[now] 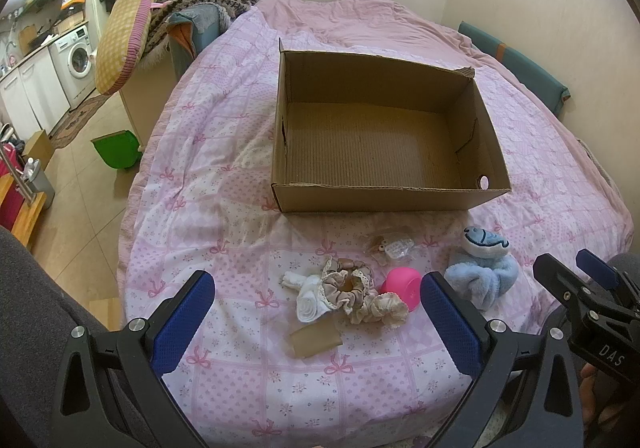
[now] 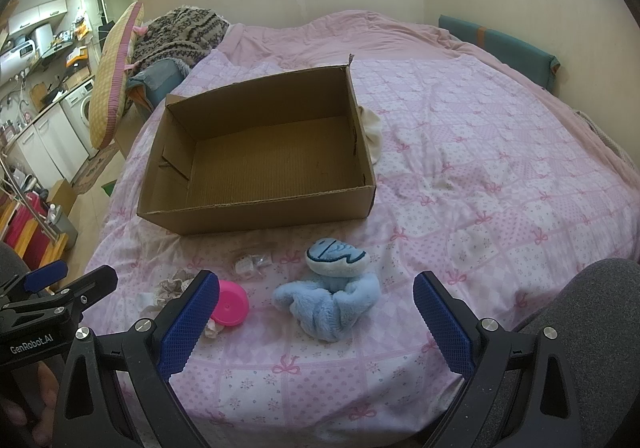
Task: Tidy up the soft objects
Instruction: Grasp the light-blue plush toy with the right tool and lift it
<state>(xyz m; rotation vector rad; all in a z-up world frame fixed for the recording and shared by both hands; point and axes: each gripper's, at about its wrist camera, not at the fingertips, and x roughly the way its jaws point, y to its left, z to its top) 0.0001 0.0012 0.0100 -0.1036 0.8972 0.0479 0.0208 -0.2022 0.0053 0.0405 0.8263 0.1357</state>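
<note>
Hovering over a pink patterned bed (image 1: 224, 183), I hold both tools spread wide and empty — left tool (image 1: 316, 312), right tool (image 2: 316, 312). An open cardboard box (image 1: 486, 151) sits mid-bed. Just before it lie a blue plush toy (image 2: 332, 288), a pink plastic cup (image 1: 402, 288), beige lace scrunchies (image 1: 360, 296) and a white cloth roll (image 1: 306, 300) — none touching either tool.

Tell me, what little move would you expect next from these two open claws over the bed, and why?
Probably the right gripper eases forward and down onto the blue plush toy. Its jaws are wide open, the toy lies right between them on the quilt, and the cardboard box beyond it holds nothing yet. The left gripper is also open, nearer the scrunchies.
</note>
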